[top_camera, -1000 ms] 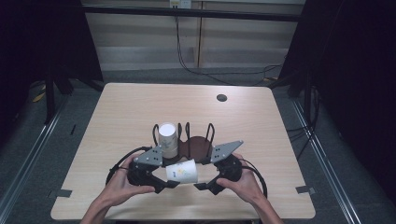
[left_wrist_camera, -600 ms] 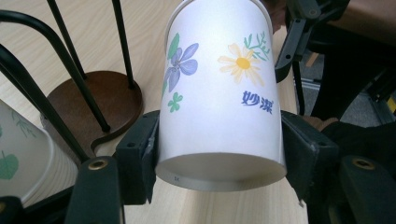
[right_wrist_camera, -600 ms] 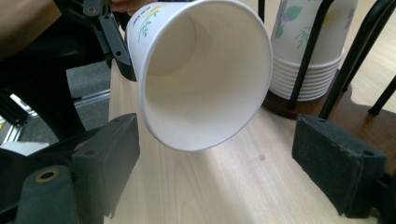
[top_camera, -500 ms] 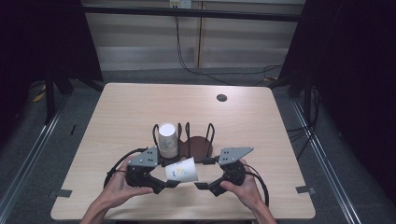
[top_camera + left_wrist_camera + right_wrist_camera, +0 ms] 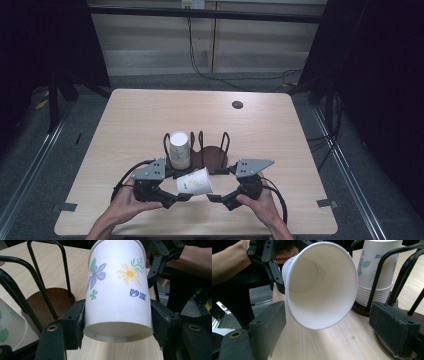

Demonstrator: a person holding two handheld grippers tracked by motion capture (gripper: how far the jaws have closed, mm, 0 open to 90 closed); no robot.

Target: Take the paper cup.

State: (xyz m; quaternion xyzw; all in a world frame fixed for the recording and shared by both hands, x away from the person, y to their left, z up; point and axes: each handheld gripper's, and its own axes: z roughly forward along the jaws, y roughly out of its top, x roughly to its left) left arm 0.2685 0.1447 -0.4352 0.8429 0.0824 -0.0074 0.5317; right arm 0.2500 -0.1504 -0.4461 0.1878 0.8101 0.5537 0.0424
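A white paper cup (image 5: pixel 195 181) with flower prints lies sideways above the table's near edge. My left gripper (image 5: pixel 181 192) is shut on its base end, and both pads press the cup (image 5: pixel 117 290) in the left gripper view. My right gripper (image 5: pixel 218 194) faces the cup's open mouth (image 5: pixel 322 285). Its jaws have just been opening and now stand wide. The rim hangs between them, touching neither pad (image 5: pixel 272 317). A stack of matching cups (image 5: pixel 179 147) stands in the left bay of a black wire rack (image 5: pixel 214 156) on a brown base.
The rack's right bay holds nothing, and its wire hoops (image 5: pixel 397 270) rise just beyond my right gripper. A small dark round mark (image 5: pixel 237 104) sits at the table's far right. The person's hands come in at the near edge (image 5: pixel 200 231).
The right gripper has edged slightly to the right, away from the cup. The cup and the left gripper have stayed in place.
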